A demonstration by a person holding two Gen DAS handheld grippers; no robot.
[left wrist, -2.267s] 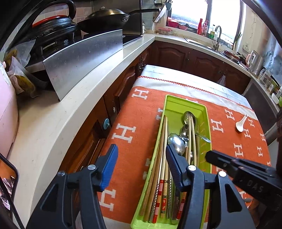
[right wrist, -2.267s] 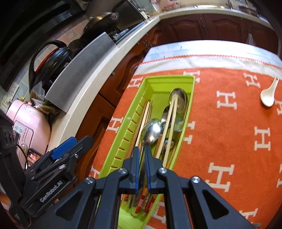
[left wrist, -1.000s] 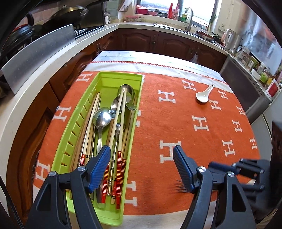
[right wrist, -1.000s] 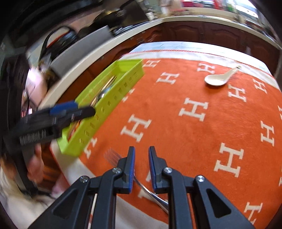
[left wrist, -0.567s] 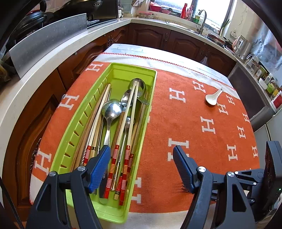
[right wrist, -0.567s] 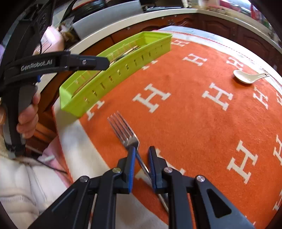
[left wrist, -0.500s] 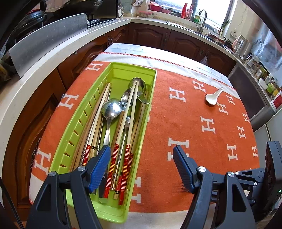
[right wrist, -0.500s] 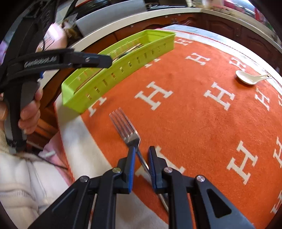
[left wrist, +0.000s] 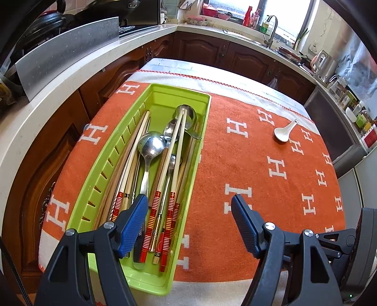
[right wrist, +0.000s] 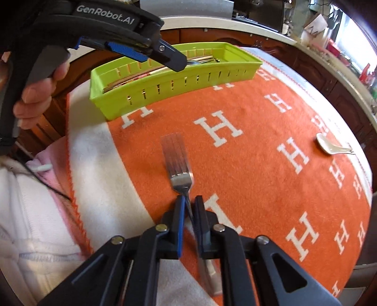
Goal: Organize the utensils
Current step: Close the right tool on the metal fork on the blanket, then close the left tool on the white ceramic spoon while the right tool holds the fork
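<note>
Below, the right gripper (right wrist: 189, 207) is clenched on the neck of a steel fork (right wrist: 177, 160), which lies on the orange blanket (right wrist: 247, 153) covering the desk, tines pointing away from the person. Left gripper (left wrist: 188, 219): released, jaws wide apart and holding nothing, hovering over the near end of the green tray (left wrist: 162, 94). Tray contents: chopsticks (left wrist: 169, 164) and metal spoons (left wrist: 150, 146). A white ceramic spoon (left wrist: 282, 134) lies alone, well apart on the blanket's far right.

Dark wooden cabinets (left wrist: 202, 50) run under a pale L-shaped counter (left wrist: 59, 77) (bright window (left wrist: 282, 11) behind the sink).
</note>
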